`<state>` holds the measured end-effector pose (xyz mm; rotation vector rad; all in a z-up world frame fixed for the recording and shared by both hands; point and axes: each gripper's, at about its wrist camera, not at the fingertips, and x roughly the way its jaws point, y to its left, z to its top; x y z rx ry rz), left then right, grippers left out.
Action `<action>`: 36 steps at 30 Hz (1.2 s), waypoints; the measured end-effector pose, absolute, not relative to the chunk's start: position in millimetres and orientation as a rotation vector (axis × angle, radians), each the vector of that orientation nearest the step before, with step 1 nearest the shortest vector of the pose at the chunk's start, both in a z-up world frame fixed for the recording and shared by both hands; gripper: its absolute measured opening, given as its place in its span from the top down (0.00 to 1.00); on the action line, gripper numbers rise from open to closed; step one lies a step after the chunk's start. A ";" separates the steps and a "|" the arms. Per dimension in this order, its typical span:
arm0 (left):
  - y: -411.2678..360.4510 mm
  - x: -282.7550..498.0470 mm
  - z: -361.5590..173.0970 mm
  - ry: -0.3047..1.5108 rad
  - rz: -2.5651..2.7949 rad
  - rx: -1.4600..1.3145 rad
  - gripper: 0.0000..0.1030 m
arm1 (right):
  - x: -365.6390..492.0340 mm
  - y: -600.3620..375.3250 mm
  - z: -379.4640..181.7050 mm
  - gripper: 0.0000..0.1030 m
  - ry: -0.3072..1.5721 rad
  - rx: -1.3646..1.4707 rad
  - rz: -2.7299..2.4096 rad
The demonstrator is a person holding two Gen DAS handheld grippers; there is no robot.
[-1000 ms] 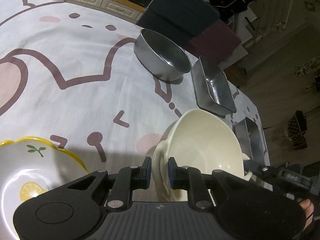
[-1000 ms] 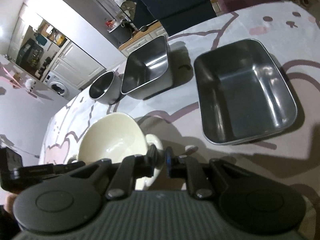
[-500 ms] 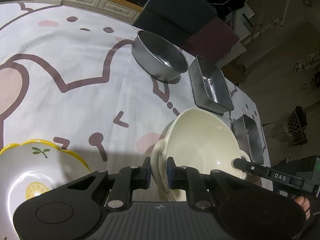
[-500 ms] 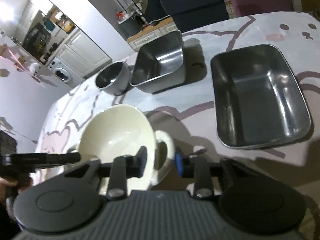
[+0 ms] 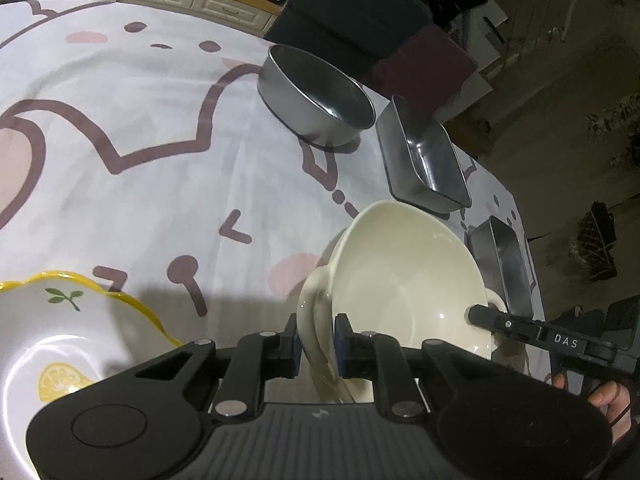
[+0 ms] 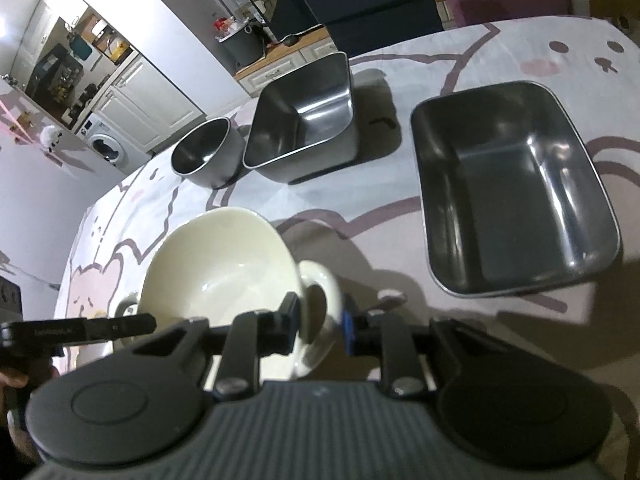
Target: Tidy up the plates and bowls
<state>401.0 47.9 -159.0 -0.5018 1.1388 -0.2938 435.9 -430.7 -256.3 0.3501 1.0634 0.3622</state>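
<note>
Two grippers meet at one cream bowl (image 5: 404, 280) that sits tilted near the table edge, on a white tablecloth (image 5: 140, 140) printed with cartoon outlines. The left gripper (image 5: 316, 344) is narrowed onto the bowl's near rim, pads pressing either side of it. The right gripper (image 6: 320, 322) straddles the rim on the opposite side with a slight gap; in the blurred view I cannot tell whether its pads press. A lemon-patterned bowl (image 5: 60, 344) with a yellow edge sits just left of the left gripper. Beyond, a round metal bowl (image 5: 316, 100), a deep metal tin (image 5: 420, 160) and a shallow metal tray (image 6: 512, 184) stand apart.
</note>
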 end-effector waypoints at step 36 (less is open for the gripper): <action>60.3 298.1 -41.7 0.891 -0.244 -0.464 0.83 | 346.6 -400.5 -155.5 0.74 0.888 0.292 0.384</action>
